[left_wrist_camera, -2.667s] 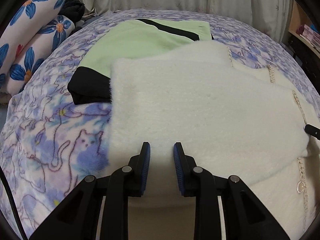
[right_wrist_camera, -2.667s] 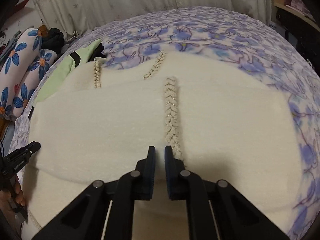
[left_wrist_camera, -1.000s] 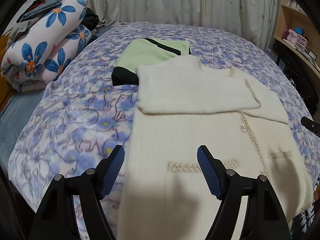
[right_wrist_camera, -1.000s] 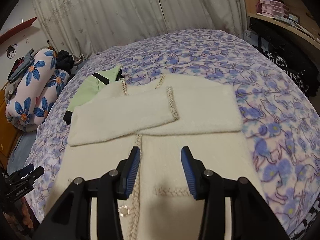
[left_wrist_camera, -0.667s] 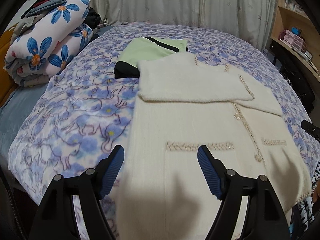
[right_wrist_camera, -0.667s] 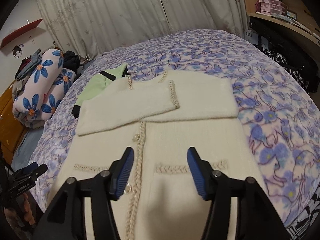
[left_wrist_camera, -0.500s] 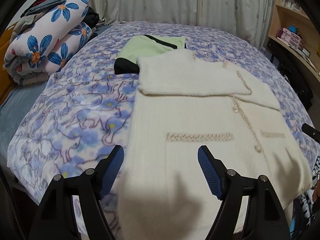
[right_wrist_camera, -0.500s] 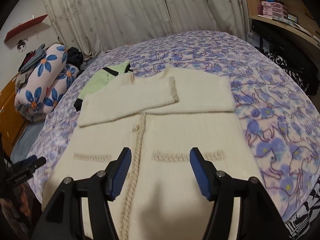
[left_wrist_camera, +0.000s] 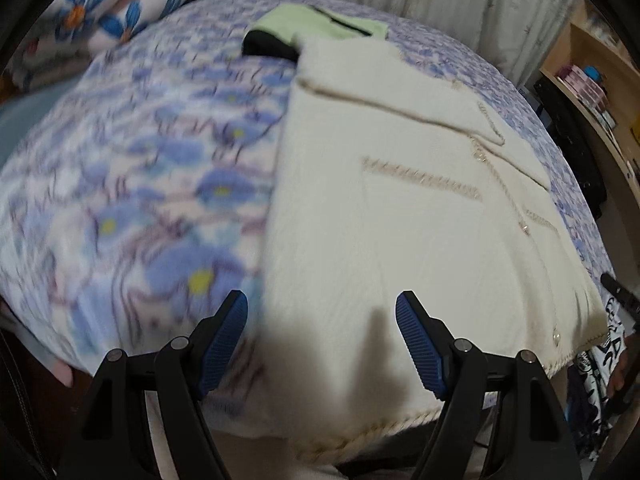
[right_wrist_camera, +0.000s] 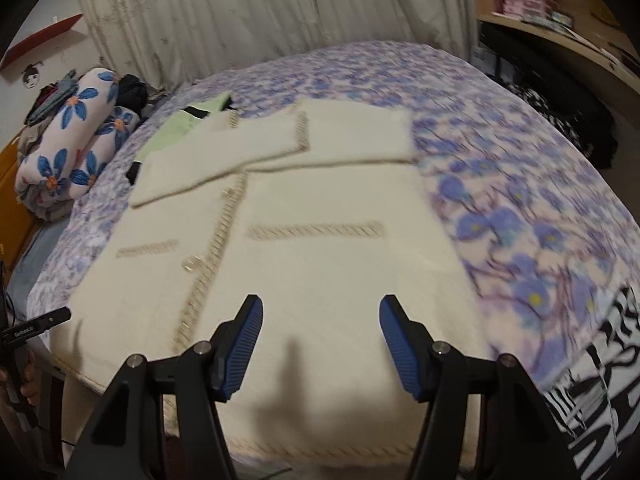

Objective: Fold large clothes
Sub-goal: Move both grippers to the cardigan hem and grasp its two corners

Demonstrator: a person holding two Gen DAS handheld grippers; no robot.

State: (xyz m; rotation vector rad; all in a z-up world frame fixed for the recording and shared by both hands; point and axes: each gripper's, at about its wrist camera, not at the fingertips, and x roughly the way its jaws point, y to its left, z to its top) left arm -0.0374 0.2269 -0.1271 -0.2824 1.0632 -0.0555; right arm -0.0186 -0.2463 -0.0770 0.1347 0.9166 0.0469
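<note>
A cream knitted cardigan (left_wrist_camera: 400, 240) (right_wrist_camera: 320, 264) with braided beige trim lies flat on the bed, both sleeves folded across its chest. Its hem hangs over the near bed edge. My left gripper (left_wrist_camera: 322, 312) hovers open above the cardigan's lower left part, near its side edge, with nothing between the blue pads (left_wrist_camera: 416, 340). My right gripper (right_wrist_camera: 320, 316) stands open over the lower right panel, just above the hem, also holding nothing. In the right wrist view the left gripper's tip (right_wrist_camera: 38, 326) shows at the far left edge.
A blue floral blanket (right_wrist_camera: 520, 168) covers the bed. A folded green and black garment (left_wrist_camera: 316, 24) lies beyond the cardigan's collar. Rolled floral bedding (right_wrist_camera: 68, 148) sits at the left. A black and white cloth (right_wrist_camera: 592, 392) hangs at the near right; shelves (right_wrist_camera: 552, 20) stand at the right.
Both grippers have drawn back from the folded sleeves toward the near hem and sunk lower. The right jaws widened early on. The cardigan now fills more of both views.
</note>
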